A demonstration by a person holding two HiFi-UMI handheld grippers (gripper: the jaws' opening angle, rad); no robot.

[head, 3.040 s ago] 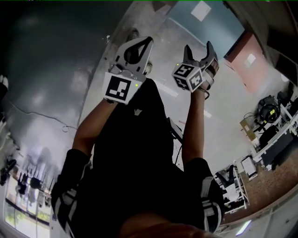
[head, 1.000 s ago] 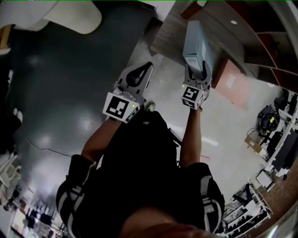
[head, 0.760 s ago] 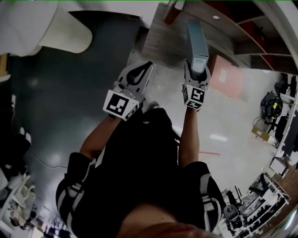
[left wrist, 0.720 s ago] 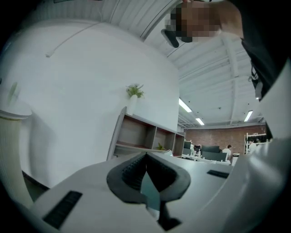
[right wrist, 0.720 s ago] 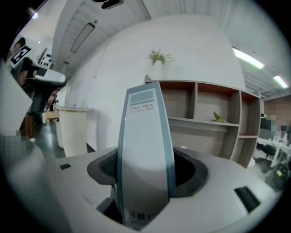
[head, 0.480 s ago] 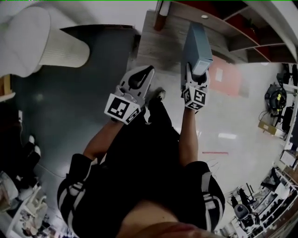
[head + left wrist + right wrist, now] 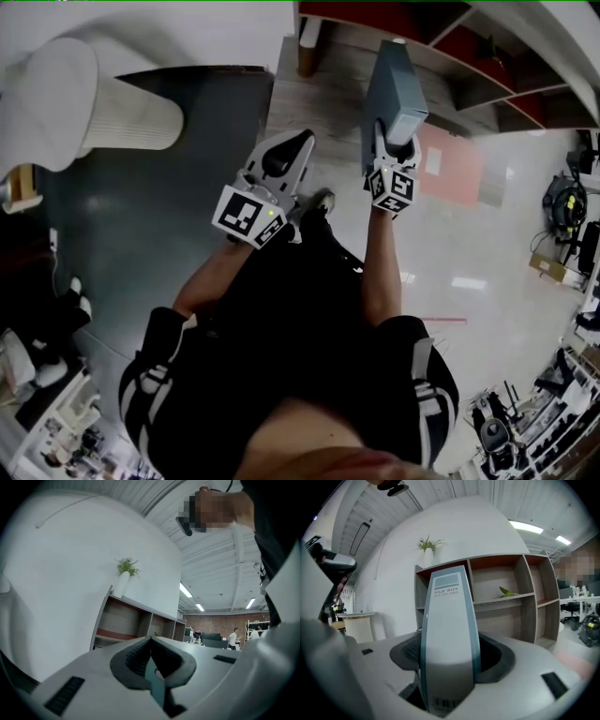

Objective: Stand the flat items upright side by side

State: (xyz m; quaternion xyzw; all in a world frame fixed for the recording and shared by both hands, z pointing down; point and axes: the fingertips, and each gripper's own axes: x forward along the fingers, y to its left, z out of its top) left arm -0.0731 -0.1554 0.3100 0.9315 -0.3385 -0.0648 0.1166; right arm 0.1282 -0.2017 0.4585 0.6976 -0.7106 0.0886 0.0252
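Two grippers, left gripper point(image 7: 302, 142) and right gripper point(image 7: 396, 141) | one grey-blue file box point(image 7: 450, 630) | one wooden shelf unit point(image 7: 528, 602) | one white vase of greenery point(image 7: 121, 584) | one ribbed white pedestal point(image 7: 131, 114)

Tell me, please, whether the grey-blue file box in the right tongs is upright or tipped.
Upright: the grey-blue file box stands parallel to the wooden shelf dividers, label on top.
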